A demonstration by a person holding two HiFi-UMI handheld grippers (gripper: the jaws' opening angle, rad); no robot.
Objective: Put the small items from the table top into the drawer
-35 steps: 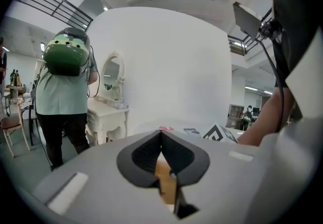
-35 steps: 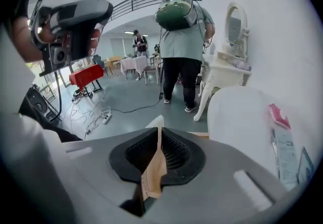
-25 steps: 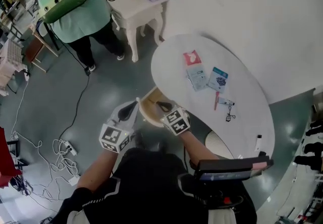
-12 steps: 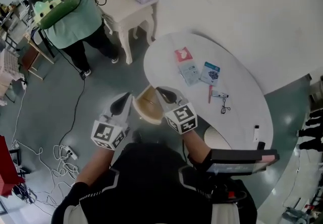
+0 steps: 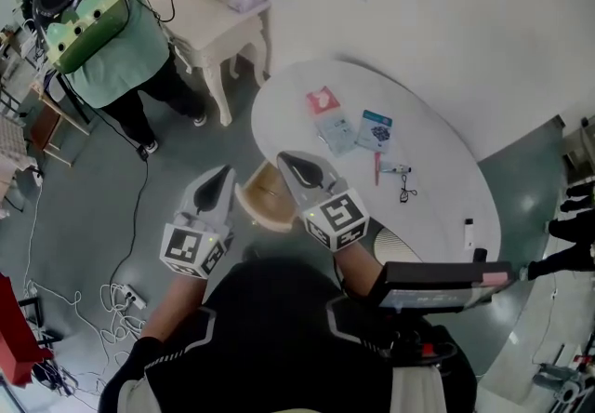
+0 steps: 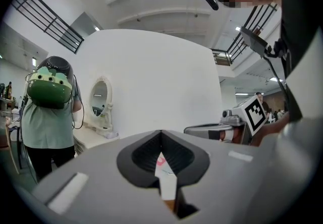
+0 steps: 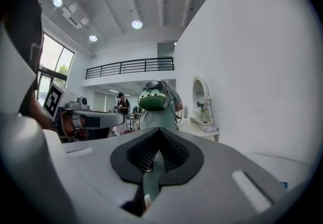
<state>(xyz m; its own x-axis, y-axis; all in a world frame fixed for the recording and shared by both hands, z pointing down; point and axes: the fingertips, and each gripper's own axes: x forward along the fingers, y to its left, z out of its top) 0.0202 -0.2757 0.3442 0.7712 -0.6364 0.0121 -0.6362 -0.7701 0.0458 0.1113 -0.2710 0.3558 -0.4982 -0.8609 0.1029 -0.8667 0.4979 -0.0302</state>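
**Table top** (image 5: 428, 206): white, smooth, oval. The small items all lie on it, none in the drawer.
- pink packet (image 5: 323, 101), flat, at 11 o'clock of the table's centre
- pale packet (image 5: 337, 132) and blue card (image 5: 376, 131), side by side just below the pink packet
- red stick (image 5: 376, 169), thin and straight
- black wire-looped tool (image 5: 406, 188), near the stick
- white tube (image 5: 468, 234), alone at 4 o'clock, well apart from the rest

**Drawer** (image 5: 260, 195): tan wood with a curved front, standing open at the table's 8 o'clock edge, between my two grippers.

**Left gripper** (image 5: 219, 177): grey shell with black ribbed pads. Its claw is pressed together and pinches nothing. It sits at 9 o'clock of the drawer.

**Right gripper** (image 5: 286, 160): same build, claw likewise pressed together and empty. Its tip is over the table rim at 1 o'clock of the drawer.

**Change since a second ago:** my right gripper's tip has gone from over the drawer to the table rim, and it shows larger in the frame. The items keep their arrangement.

**Per view:**
- Only the head view shows the drawer and the full spread of items.
- The left gripper view adds the right gripper's marker cube (image 6: 255, 112), a person (image 6: 48, 117) in a green top, an oval mirror (image 6: 100, 98), and a sliver of pink seen between the pads.
- The right gripper view adds a railed balcony (image 7: 130, 66) and round ceiling lights (image 7: 136, 24).
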